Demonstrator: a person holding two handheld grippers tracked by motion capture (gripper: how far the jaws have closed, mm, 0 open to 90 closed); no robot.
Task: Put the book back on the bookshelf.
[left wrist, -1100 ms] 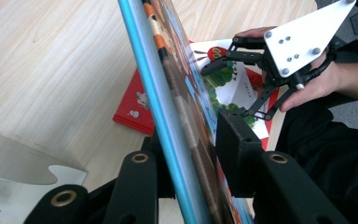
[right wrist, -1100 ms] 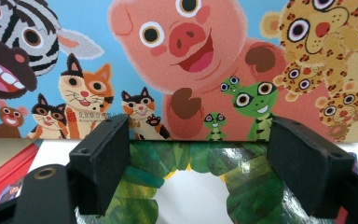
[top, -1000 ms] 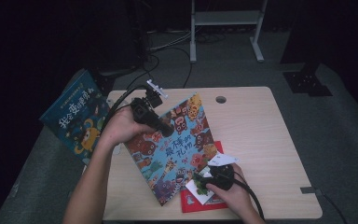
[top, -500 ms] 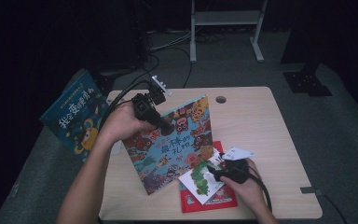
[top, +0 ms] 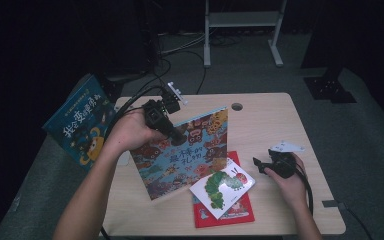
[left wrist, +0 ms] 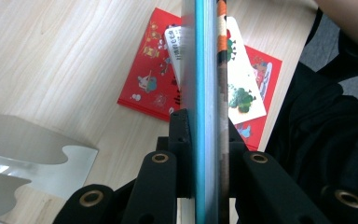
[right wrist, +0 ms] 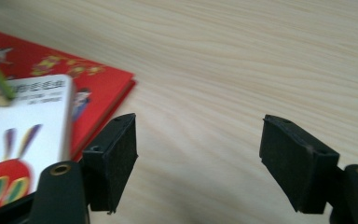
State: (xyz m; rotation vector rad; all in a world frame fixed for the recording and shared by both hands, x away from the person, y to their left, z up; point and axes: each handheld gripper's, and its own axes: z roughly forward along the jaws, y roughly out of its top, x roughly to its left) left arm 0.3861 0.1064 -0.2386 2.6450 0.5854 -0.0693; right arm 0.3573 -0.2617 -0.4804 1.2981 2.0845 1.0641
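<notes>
Since a second ago your right gripper [top: 260, 163], jaws apart and empty, has swung clear of the caterpillar book [top: 222, 186]. Your left gripper [top: 177, 134] clamps the monster book [top: 185, 150], tilted above the table [top: 270, 120]: thin, stiff, glossy, so grip near its spine.

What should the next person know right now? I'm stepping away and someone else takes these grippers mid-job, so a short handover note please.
Left gripper: shut on the monster picture book, gripping its top edge; the book stands tilted on the table.
Right gripper: jaws open, nothing between them, held just right of the book stack.
Things: the white caterpillar book lies on the red book near the front edge; a blue book leans off the table's left side.
Done: monster book is gripped and raised.
Left: probably set it down where it belongs, maybe with the stack; keep its lower edge from dragging the caterpillar book.
</notes>
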